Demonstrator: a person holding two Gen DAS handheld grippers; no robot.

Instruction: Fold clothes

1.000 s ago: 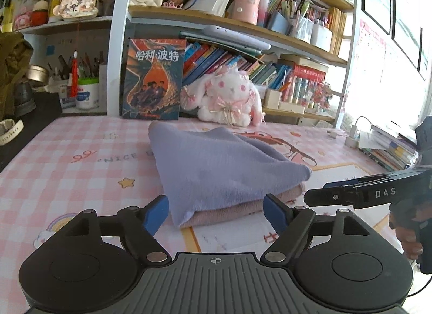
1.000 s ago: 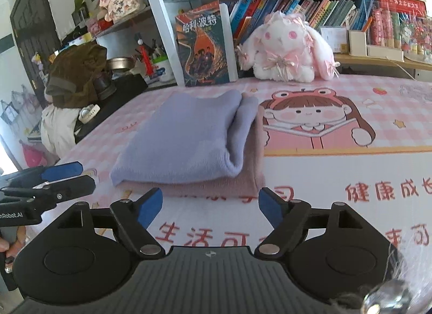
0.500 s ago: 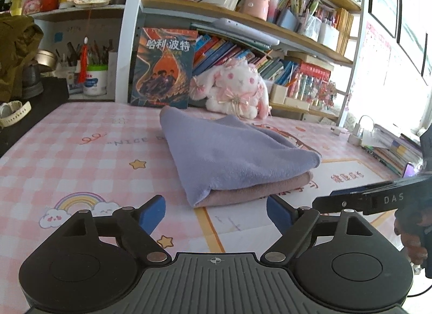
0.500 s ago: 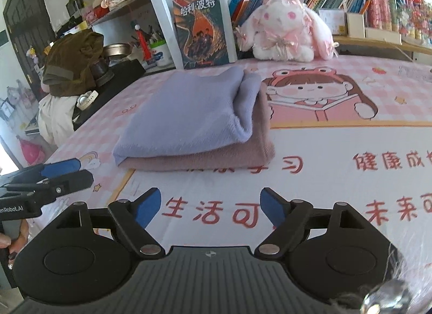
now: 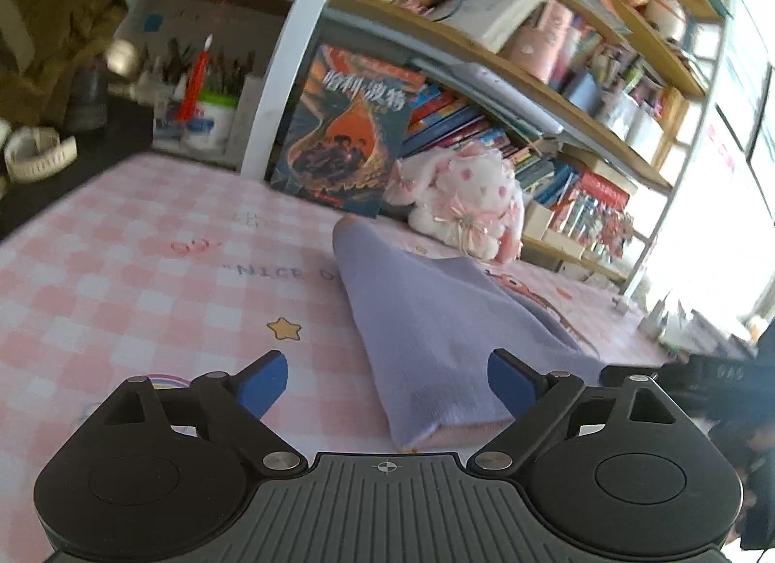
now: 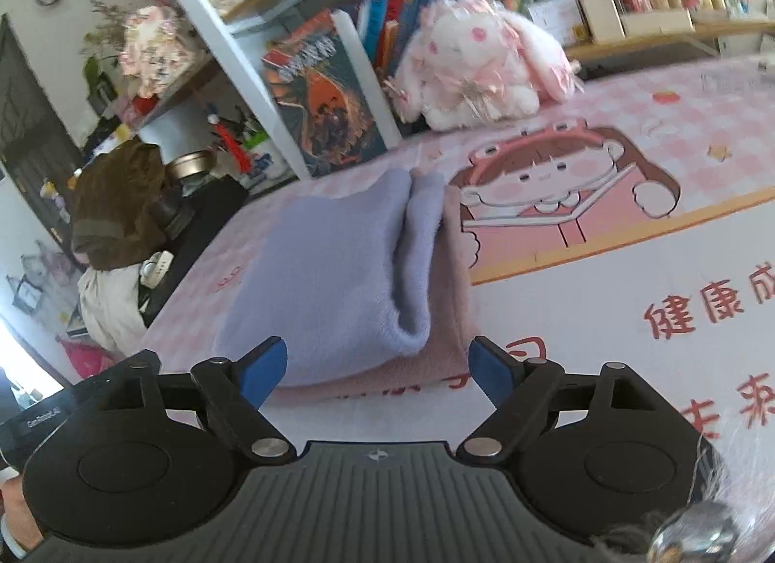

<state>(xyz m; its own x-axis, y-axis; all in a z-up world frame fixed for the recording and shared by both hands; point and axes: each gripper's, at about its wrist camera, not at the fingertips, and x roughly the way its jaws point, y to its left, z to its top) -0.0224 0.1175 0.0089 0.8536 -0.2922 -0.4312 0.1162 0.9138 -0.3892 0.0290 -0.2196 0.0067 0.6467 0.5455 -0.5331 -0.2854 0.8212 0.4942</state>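
Clothes: a lilac garment [image 6: 334,272] lies folded into a compact bundle on top of a folded pink garment [image 6: 436,359], the two stacked squarely on the tabletop [image 6: 605,311], just in front of the plush bunny [image 6: 479,64] and the upright book [image 6: 319,98] beside it. Judging by how they lie, the folding looks finished or very nearly so: edges are doubled over, the lilac piece shows a rounded fold toward the right camera, and no loose sleeve or hem trails out; at most a last squaring of the stack or moving it aside seems left. The left hand-held gripper [image 5: 387,383] has its blue fingers spread apart and holds nothing, with the near corner of the stack showing between them, not clamped. The right hand-held gripper [image 6: 378,369] is likewise spread and empty, poised just before the stack's near edge; whether either touches the cloth I cannot tell. Under the stack, the tabletop is covered by a pink checked mat with a cartoon girl [image 6: 547,175] printed beside the stack and red Chinese lettering nearer the right camera. Behind the bunny rise crowded bookshelves [image 5: 533,93]; left of the book, a dark side area holds a brown garment heap [image 6: 116,209] and pen pots. Both views are motion-blurred.
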